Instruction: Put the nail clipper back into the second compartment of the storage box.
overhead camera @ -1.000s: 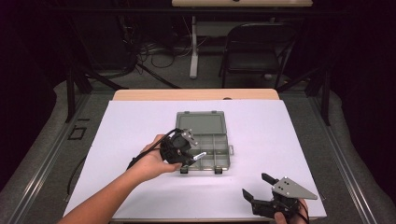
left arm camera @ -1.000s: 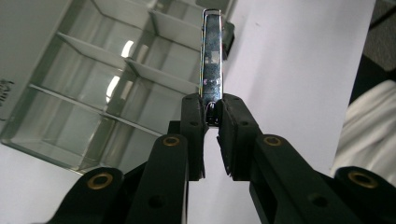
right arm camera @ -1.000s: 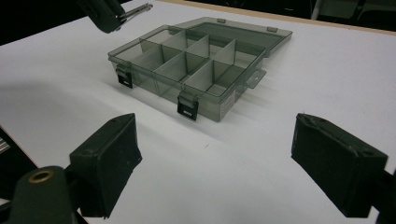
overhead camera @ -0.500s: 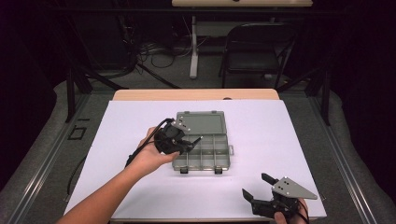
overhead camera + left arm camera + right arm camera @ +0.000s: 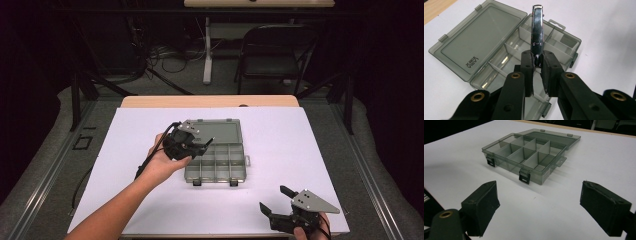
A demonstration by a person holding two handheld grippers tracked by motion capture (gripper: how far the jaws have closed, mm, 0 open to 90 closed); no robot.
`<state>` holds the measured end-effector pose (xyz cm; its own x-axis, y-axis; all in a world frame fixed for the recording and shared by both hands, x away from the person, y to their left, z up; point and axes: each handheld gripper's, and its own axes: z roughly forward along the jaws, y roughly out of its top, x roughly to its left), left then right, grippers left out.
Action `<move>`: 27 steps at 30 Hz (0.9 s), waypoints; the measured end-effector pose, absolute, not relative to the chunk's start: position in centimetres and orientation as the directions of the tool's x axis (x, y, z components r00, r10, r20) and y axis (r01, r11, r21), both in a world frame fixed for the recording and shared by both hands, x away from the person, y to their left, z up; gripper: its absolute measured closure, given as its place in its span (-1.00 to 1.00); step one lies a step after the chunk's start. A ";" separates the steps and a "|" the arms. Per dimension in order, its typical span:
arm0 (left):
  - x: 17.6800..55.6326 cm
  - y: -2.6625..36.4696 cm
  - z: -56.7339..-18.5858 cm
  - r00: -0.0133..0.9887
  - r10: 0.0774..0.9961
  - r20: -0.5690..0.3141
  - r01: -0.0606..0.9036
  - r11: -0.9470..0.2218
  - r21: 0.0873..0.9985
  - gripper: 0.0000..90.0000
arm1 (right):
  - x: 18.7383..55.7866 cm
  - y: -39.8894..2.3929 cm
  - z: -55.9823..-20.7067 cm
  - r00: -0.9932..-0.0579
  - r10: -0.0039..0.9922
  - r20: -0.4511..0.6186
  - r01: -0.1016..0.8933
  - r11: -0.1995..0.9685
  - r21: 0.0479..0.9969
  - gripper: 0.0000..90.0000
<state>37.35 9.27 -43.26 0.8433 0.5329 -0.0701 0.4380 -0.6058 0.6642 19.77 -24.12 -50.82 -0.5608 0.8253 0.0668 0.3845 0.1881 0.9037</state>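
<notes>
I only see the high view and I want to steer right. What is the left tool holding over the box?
Observer: The left tool is shut on a shiny metal clip, which sticks out past its pads.
Operator: Is anything inside the box?
Observer: No. In the right gripper view, every compartment of the box looks empty.
Operator: What about the lid?
Observer: The lid lies flat open and has small printed lettering near one corner.

Left gripper [image 5: 192, 145] hides the organizer box's [image 5: 220, 167] upper left compartments in the high view. Metal clip's [image 5: 537, 32] lower end sits hidden between the jaws; its engraving is too small to read. Right gripper [image 5: 287, 210] is cut off by the bottom edge.
</notes>
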 end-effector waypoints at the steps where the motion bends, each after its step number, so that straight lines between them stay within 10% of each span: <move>1: 37.4 9.3 -43.3 0.841 0.536 -0.072 0.440 -0.601 0.668 0.78 | 19.8 -24.1 -50.8 -0.559 0.826 0.066 0.383 0.187 0.904 -0.68; 27: 39.0 9.3 -45.6 0.772 0.627 -0.107 0.509 -0.508 0.695 0.78 | 19.8 -24.2 -50.8 -0.559 0.826 0.067 0.378 0.181 0.908 -0.68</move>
<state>39.04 9.28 -45.60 0.7718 0.6267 -0.1074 0.5092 -0.5081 0.6947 19.77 -24.16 -50.84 -0.5589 0.8265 0.0673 0.3775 0.1814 0.9080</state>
